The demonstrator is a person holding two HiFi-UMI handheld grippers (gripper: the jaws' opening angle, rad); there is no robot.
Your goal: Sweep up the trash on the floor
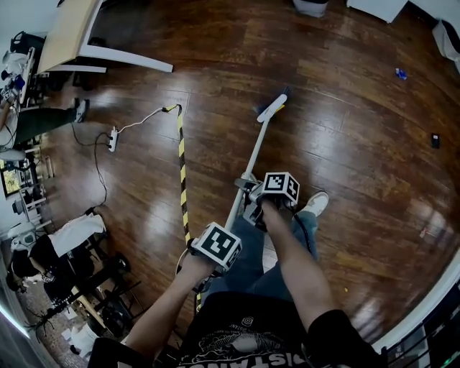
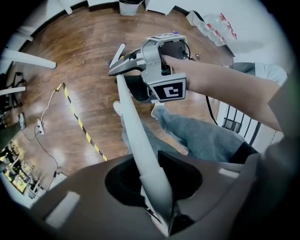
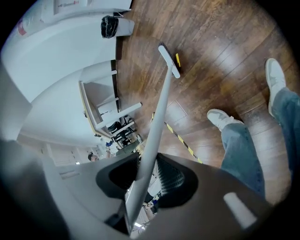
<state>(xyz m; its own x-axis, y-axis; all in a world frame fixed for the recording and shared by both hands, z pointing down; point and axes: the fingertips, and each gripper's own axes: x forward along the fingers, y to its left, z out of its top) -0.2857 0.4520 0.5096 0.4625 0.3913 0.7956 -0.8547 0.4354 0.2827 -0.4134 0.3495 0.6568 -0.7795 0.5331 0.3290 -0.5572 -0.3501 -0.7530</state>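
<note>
A broom with a long white handle slants across the dark wood floor, its head resting ahead of me. My right gripper is shut on the handle's middle, and my left gripper is shut on it lower down, near my body. In the left gripper view the handle runs between the jaws up to the right gripper. The right gripper view follows the handle to the head, with a yellow scrap beside it. A blue scrap and a small black piece lie far right.
A yellow-black striped strip crosses the floor left of the broom, near a power strip with a white cable. A table stands at the back left, a bin at the back. People sit at the left. My shoe is beside the handle.
</note>
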